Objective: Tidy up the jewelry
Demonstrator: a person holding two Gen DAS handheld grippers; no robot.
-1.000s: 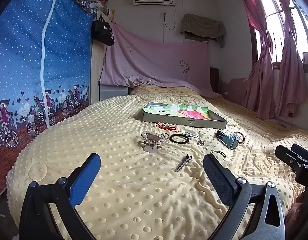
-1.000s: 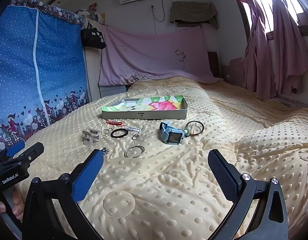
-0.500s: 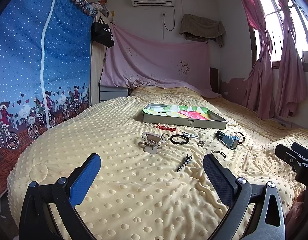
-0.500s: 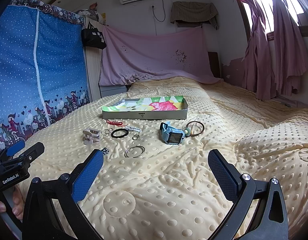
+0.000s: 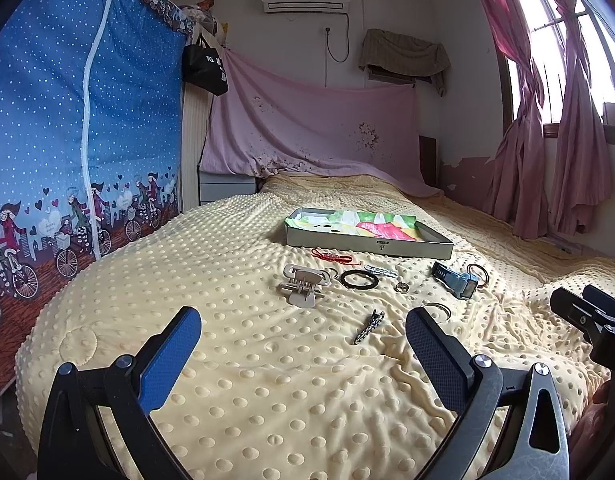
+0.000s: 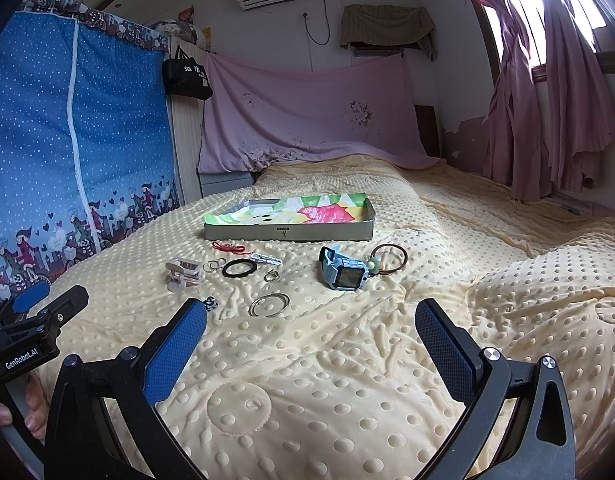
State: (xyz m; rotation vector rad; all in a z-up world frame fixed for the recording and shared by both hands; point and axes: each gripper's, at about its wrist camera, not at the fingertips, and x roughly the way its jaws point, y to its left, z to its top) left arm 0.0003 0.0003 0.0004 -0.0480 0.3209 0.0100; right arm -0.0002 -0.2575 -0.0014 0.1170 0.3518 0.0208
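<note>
Jewelry lies scattered on a yellow dotted blanket in front of a shallow grey box [image 5: 367, 246] with a colourful lining, also in the right wrist view [image 6: 291, 234]. I see a beige hair claw [image 5: 303, 286], a black ring band [image 5: 358, 280], a red cord [image 5: 331, 257], a blue watch [image 6: 343, 272], a brown bangle [image 6: 389, 258], a silver hoop [image 6: 269, 305] and a dark chain clip [image 5: 369, 327]. My left gripper [image 5: 301, 336] is open and empty, short of the items. My right gripper [image 6: 311, 330] is open and empty, near the silver hoop.
The bed fills both views. A blue patterned wardrobe cover [image 5: 75, 128] stands on the left, a pink sheet [image 5: 311, 132] hangs at the head, and pink curtains [image 5: 547, 160] hang on the right. The blanket bunches into folds at the right [image 6: 547, 280].
Both grippers have stayed open and almost still; the views have shifted very slightly. No item has moved.
</note>
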